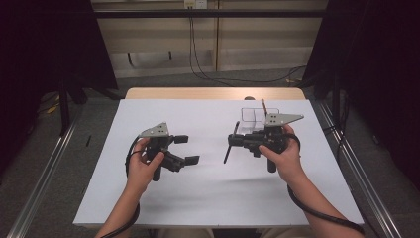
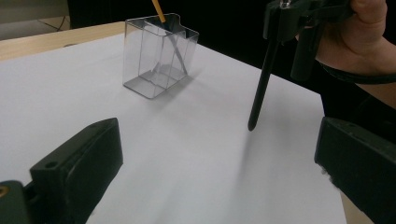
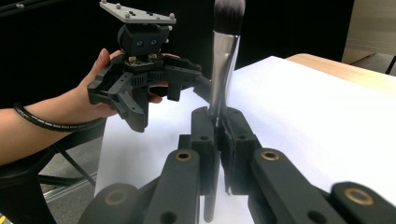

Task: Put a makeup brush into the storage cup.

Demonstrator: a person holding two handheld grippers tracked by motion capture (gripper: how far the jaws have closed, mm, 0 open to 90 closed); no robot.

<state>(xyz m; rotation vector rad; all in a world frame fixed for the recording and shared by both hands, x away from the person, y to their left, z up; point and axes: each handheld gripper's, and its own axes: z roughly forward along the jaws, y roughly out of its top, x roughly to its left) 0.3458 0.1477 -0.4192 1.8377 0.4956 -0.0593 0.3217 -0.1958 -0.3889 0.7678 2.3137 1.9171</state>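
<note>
Right tongs (image 3: 218,128) are clamped on a slim black-handled makeup brush (image 3: 223,70), bristles up top, handle tip hanging just above the white table (image 1: 208,193). Left tongs (image 1: 189,149) are spread wide with nothing in them, well apart from the brush. Clear plastic box (image 2: 159,56) with an orange stick sits beyond the right tongs.

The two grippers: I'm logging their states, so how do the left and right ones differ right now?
The left gripper has its jaws spread wide with nothing between them; the right gripper is clamped shut on a brush. The left points toward the table's middle from the left side, the right from the right side, facing it. Both are black, hand-held above the white table, each topped by a grey plate.
</note>
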